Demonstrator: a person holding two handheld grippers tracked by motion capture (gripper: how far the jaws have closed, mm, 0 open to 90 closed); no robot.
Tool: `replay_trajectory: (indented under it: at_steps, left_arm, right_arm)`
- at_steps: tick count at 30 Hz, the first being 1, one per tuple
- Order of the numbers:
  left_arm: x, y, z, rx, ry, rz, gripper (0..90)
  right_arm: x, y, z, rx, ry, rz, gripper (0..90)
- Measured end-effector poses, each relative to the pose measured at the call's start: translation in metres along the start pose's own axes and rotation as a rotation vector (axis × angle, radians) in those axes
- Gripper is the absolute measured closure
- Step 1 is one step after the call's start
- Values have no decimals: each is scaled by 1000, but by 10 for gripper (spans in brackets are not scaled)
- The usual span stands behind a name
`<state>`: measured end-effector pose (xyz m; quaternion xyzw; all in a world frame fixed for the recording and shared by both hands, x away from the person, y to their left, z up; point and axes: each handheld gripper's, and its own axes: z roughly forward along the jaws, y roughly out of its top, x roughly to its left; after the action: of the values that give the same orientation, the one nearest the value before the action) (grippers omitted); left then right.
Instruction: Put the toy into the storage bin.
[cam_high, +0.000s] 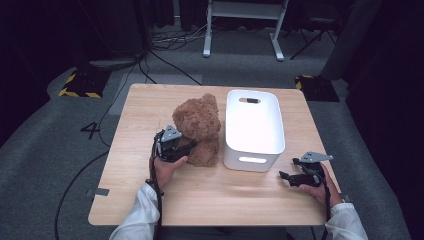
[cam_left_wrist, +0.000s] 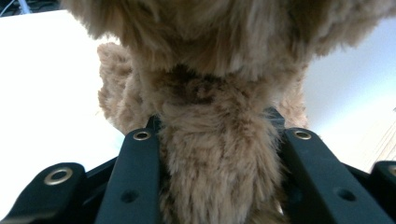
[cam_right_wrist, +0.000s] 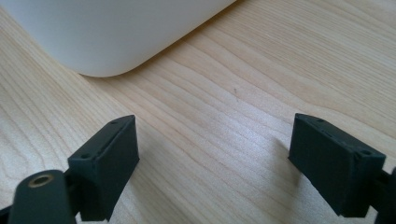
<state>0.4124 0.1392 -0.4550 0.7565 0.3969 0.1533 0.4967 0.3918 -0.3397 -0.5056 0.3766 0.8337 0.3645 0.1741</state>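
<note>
At centre frame the left gripper (cam_high: 186, 146) pinches the teddy bear's (cam_high: 200, 125) limb (likely for lifting into the adjacent white bin (cam_high: 255, 125)), while the right gripper (cam_high: 290, 177) idles wide open, empty, at lower right.

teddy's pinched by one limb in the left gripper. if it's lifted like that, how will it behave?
The brown plush teddy bear probably sags and dangles: the left gripper squeezes only one soft limb. Likely light for its bulk, being fluffy stuffing. Its fur compresses between the jaws, so slipping seems unlikely, though it may swing against the white plastic bin.
</note>
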Motion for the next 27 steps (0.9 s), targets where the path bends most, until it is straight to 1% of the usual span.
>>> replay_trajectory:
  at_steps: [2,7,13,17,22,23,27]
  left_arm:
    - [0,1,0,-2,-2,6,642]
    - [0,1,0,-13,-4,-1,657]
    - [-4,4,0,-35,-7,22,680]
    - [-5,6,-1,-46,-22,21,694]
    - [-4,8,-6,-69,-28,14,702]
    - [-4,8,-8,-80,-24,12,702]
    - [-4,11,-11,-89,-19,21,703]
  right_arm:
    - [0,0,0,0,1,0,157]
    - [0,0,0,0,4,-2,156]
    - [0,0,0,0,-1,2,157]
    - [0,0,0,0,-2,2,157]
    - [1,-1,-1,0,-1,3,157]
    - [1,-1,-1,0,-1,3,157]
    - [1,-1,-2,0,-1,3,158]
